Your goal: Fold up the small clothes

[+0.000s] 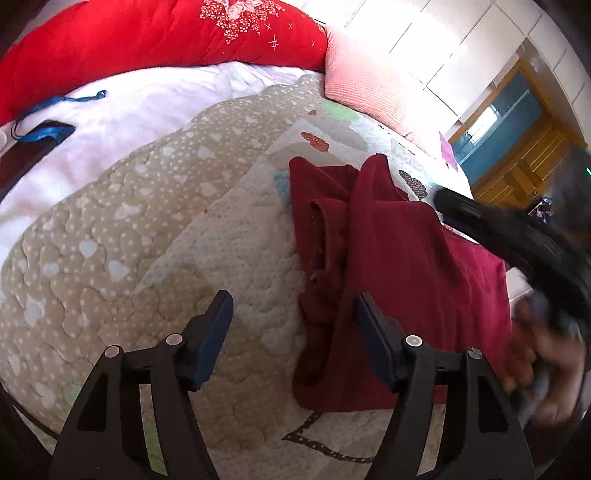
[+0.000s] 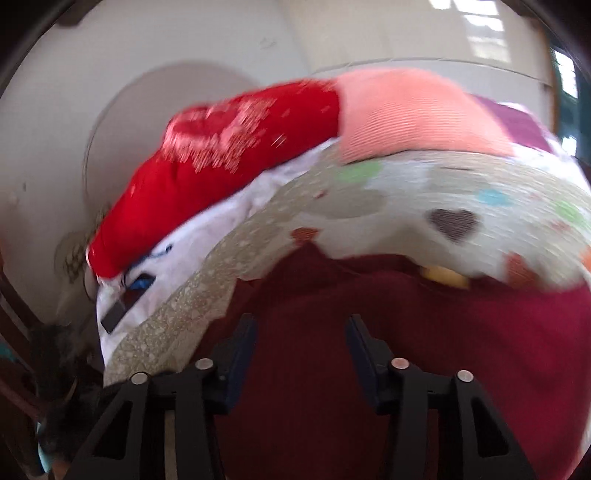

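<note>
Left gripper (image 1: 291,332), nearest the lens: jaws spread wide and empty, right finger (image 1: 373,343) at the edge of a dark red garment (image 1: 406,258) lying partly folded on a heart-patterned quilt (image 1: 129,240). Right gripper (image 2: 301,354): jaws likewise parted, nothing held, poised directly over the same garment (image 2: 406,350), picture heavily blurred. Left wrist view only: right gripper body (image 1: 517,236) and blurred hand (image 1: 546,365) beside the garment, wooden cabinet (image 1: 517,147); both views: red pillow (image 1: 147,33), pink pillow (image 1: 369,85), white sheet (image 1: 129,107).

Dark red garment (image 1: 406,258) on a beige white-dotted heart-patched quilt (image 1: 110,240); bright red flowered pillow (image 1: 147,33).
</note>
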### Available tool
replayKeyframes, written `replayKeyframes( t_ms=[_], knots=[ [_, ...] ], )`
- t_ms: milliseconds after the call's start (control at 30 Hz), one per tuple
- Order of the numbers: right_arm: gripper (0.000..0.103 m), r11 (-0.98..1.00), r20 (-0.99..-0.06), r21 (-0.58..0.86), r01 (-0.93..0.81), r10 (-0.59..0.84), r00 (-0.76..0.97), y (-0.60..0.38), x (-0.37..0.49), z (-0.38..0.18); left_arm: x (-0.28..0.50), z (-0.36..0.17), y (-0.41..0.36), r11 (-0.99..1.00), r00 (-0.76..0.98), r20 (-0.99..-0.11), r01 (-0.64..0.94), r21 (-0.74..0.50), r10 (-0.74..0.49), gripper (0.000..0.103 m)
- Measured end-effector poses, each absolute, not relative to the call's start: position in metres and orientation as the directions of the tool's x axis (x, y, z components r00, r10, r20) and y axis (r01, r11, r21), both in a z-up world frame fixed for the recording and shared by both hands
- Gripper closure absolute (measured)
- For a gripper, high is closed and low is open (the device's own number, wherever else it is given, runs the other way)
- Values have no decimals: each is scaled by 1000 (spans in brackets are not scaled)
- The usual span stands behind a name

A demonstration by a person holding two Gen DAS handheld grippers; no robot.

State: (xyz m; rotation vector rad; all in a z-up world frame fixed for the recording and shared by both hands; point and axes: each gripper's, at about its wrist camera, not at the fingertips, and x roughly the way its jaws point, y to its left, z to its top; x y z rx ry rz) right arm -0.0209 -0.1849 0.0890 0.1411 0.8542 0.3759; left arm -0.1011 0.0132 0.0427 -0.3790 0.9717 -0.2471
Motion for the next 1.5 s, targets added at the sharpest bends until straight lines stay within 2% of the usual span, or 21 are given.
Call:
replayKeyframes(
  t_ms=[167, 267, 367, 467, 533, 567, 733, 867, 933, 967, 1033, 1067, 1100, 1167, 1200, 1333, 1500],
  knots=[
    [61, 947, -842, 186, -262, 291, 455, -134, 45, 31, -99, 39, 13, 906, 540, -755, 35, -422, -373, 33],
    [61, 951, -842, 139, -277, 261, 472, -120, 54, 19, -99, 39, 16, 898, 532, -752, 35, -439, -389, 32],
    [61, 944, -836, 243, -225, 321, 445, -137, 53, 29, -99, 38, 15, 897, 536, -750, 30, -441, -387, 32],
    [51, 930, -815, 310, -197, 366, 449, -152, 46, 44, -102, 39, 13, 904, 545, -751, 31, -426, -373, 32],
    [38, 932, -816, 290, -217, 359, 453, -146, 37, 52, -102, 39, 12, 905, 544, -753, 30, -425, -371, 32],
    [28, 931, -825, 275, -240, 357, 439, -138, 34, 53, -103, 38, 12, 903, 543, -752, 28, -428, -373, 32],
    [26, 930, -890, 183, -319, 294, 348, -98, 39, 36, -104, 36, 13, 899, 540, -751, 28, -436, -381, 32],
    [17, 927, -920, 2, -375, 149, 363, -69, 48, 15, -106, 35, 14, 897, 538, -751, 25, -441, -383, 31],
    [16, 919, -910, -78, -387, 93, 405, -62, 48, 7, -106, 35, 14, 898, 537, -752, 23, -440, -382, 31],
    [17, 914, -899, -105, -392, 82, 430, -61, 47, 5, -107, 36, 14, 900, 537, -754, 24, -436, -380, 31],
    [25, 917, -880, -98, -387, 101, 464, -66, 42, 5, -107, 36, 13, 902, 539, -754, 24, -430, -374, 31],
    [37, 921, -870, -86, -381, 117, 478, -72, 39, 8, -107, 36, 12, 904, 539, -756, 24, -426, -371, 28],
    [52, 920, -865, -57, -387, 148, 480, -78, 36, 12, -106, 36, 10, 905, 537, -758, 24, -424, -370, 21],
    [72, 922, -856, 33, -385, 224, 465, -91, 32, 23, -106, 36, 5, 911, 537, -764, 20, -412, -358, 21],
    [77, 924, -844, 100, -369, 275, 460, -102, 31, 30, -106, 36, 3, 915, 539, -767, 20, -402, -349, 20],
    [85, 891, -756, 337, -304, 448, 477, -144, 27, 47, -103, 37, -12, 928, 542, -773, 39, -370, -331, 20],
    [86, 872, -721, 410, -269, 490, 490, -163, 22, 44, -99, 39, -23, 927, 545, -766, 58, -371, -341, 20]
  ],
)
